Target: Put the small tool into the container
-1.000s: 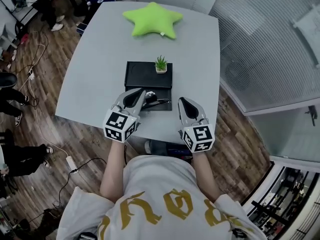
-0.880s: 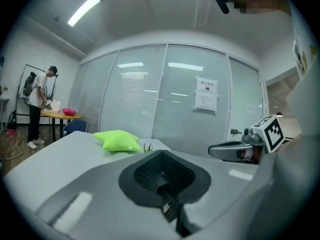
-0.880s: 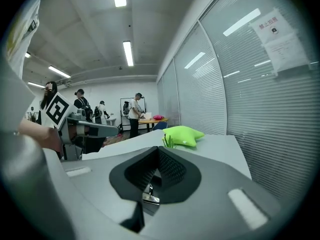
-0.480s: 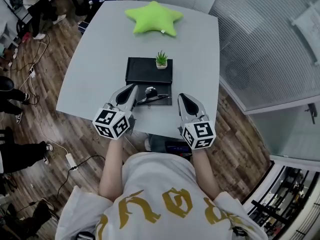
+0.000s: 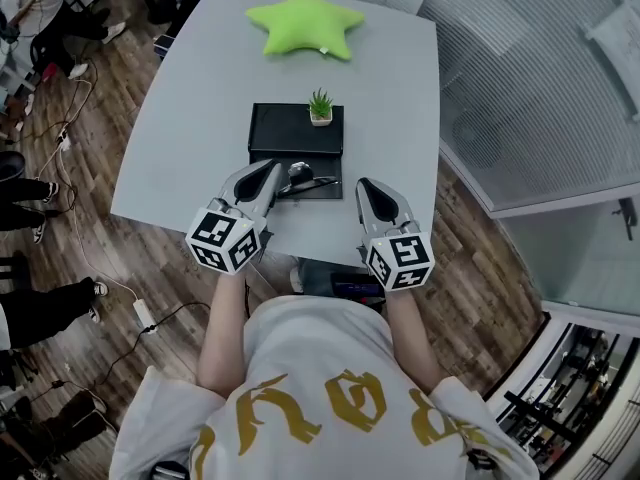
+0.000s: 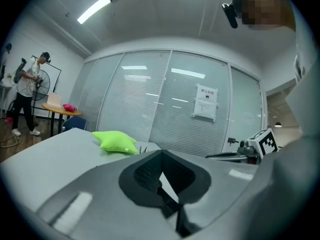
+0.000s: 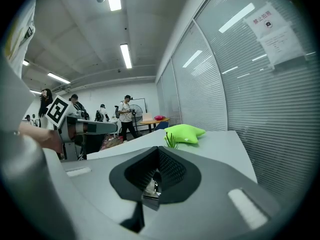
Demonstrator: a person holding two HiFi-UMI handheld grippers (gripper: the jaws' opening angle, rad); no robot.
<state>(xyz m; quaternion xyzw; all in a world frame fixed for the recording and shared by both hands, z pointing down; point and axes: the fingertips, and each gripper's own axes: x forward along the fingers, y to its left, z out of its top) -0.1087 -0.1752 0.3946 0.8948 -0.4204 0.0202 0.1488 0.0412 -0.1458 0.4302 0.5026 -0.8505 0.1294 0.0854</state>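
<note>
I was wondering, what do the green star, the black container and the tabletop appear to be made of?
The green star looks like a stuffed fabric cushion: puffy, rounded points, matte surface. The black container seems rigid plastic or coated board, matte with crisp edges; I cannot tell which. The tabletop looks like smooth grey laminate, evenly coloured, no grain.

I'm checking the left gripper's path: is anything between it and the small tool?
Nothing visible does. The left gripper sits just beside the small tool, which lies on the black container's near end.

Grey table [image 5: 190, 118] bears star cushion [image 5: 305, 23] and black box [image 5: 285, 133].
</note>
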